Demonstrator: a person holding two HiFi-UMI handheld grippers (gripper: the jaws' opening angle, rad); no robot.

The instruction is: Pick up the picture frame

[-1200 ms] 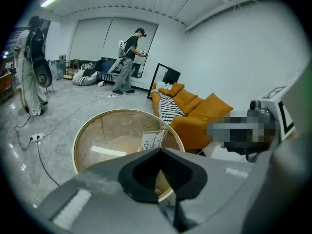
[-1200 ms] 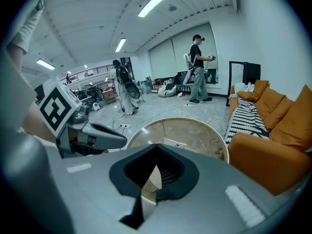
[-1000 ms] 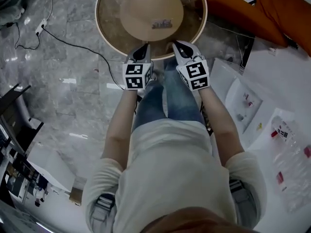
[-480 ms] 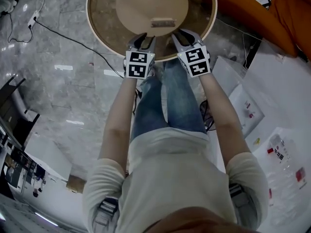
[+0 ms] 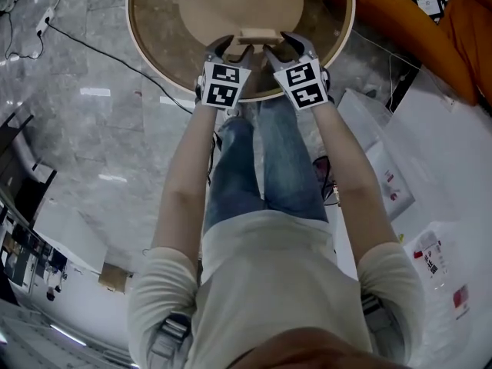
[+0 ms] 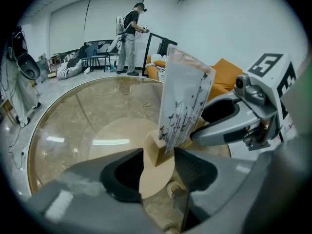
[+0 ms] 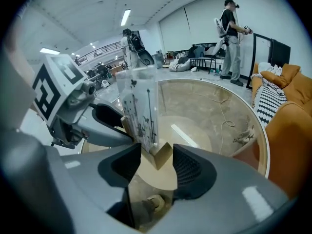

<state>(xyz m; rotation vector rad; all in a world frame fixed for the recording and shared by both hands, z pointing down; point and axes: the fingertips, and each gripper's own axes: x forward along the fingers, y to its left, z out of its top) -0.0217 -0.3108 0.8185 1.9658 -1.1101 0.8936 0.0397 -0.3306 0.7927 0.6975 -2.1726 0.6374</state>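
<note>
Picture frame (image 5: 259,35) upright on round glass table (image 5: 142,48), clear panel slotted into wooden base; left gripper (image 6: 158,155) and right gripper (image 7: 157,152) both opening, base ends between jaws, pads not pressing; probably light, panel slick and fragile; best gripped by wooden base.

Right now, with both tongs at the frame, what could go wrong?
1. The left tongs and right tongs are opening around only the base corners of the picture frame. A grip that shallow may slip.
2. The tall pane stands upright, so a nudge could tip it onto the glass table.
</note>
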